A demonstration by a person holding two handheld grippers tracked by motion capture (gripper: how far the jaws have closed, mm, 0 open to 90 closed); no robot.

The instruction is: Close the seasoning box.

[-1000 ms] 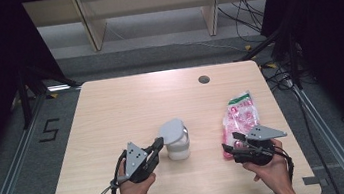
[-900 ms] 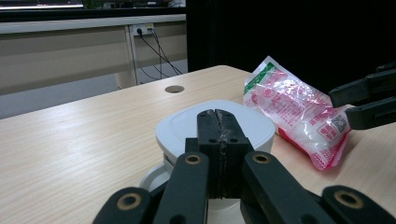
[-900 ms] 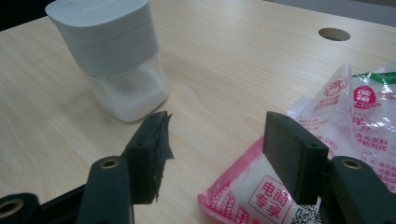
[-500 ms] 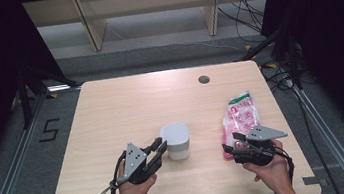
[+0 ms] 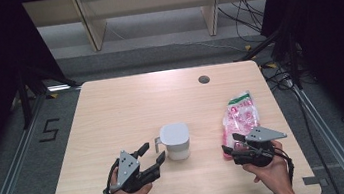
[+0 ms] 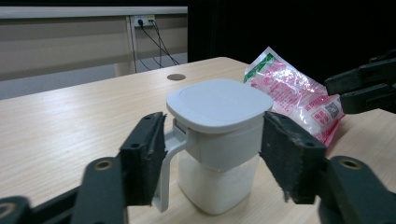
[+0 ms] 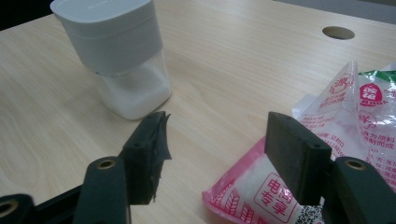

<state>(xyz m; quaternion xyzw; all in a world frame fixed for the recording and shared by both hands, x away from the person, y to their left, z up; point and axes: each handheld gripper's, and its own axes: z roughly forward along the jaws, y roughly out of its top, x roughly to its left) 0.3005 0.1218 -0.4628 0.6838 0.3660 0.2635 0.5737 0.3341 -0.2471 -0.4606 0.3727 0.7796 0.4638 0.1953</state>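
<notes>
The left tongs have just been opening and stand apart around the clear square plastic canister, pads off it. Its grey lid is shut over white powder. The right tongs gape, empty, above the pink-printed clear bag of white grains on the wooden table.

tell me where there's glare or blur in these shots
High view: even light, dark surroundings, soft shadow beside the container. Left gripper view: container sharp, the near jaws slightly soft, sheen on the bag. Right gripper view: the bag's plastic glints, jaws blurred at the bottom edge.
</notes>
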